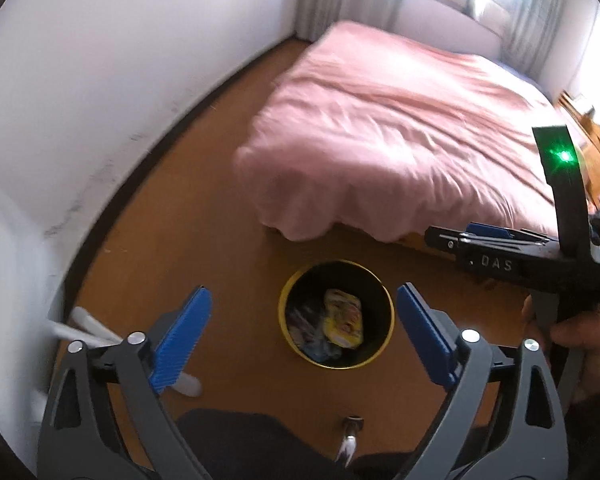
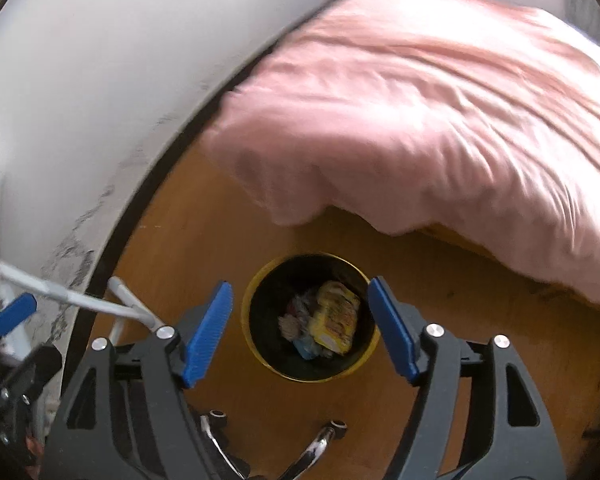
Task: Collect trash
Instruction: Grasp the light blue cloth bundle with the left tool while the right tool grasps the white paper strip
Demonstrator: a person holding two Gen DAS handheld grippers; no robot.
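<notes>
Left wrist view: the left gripper [image 1: 304, 336] stands wide with nothing between its blue pads, pointing down at the black bin [image 1: 336, 314] with the yellow rim, which sits on the brown floor [image 1: 188, 216] at about 12 o'clock from the fingertips. Inside lie a yellow wrapper [image 1: 343, 322] and other crumpled scraps, so the trash is in the bin. The right gripper [image 1: 488, 246] enters from 3 o'clock, seen side-on (its spread cannot be read here), held in a hand [image 1: 580, 340]. The pink bed [image 1: 400, 128] fills 1 o'clock.

Right wrist view: the right gripper [image 2: 300, 326] is also wide and empty, straddling the bin [image 2: 260, 344], the wrapper [image 2: 336, 320] showing between its pads. A white rack leg [image 2: 80, 298] crosses at 9 o'clock, and chrome chair feet [image 2: 320, 440] sit at 6 o'clock.

Risks, as I judge them: the two grippers work close together, so a careless swing could knock one against the other. A low pass might clip the bin rim and tip the light wrappers back out (they lie loose). The rack leg could snag a finger.
</notes>
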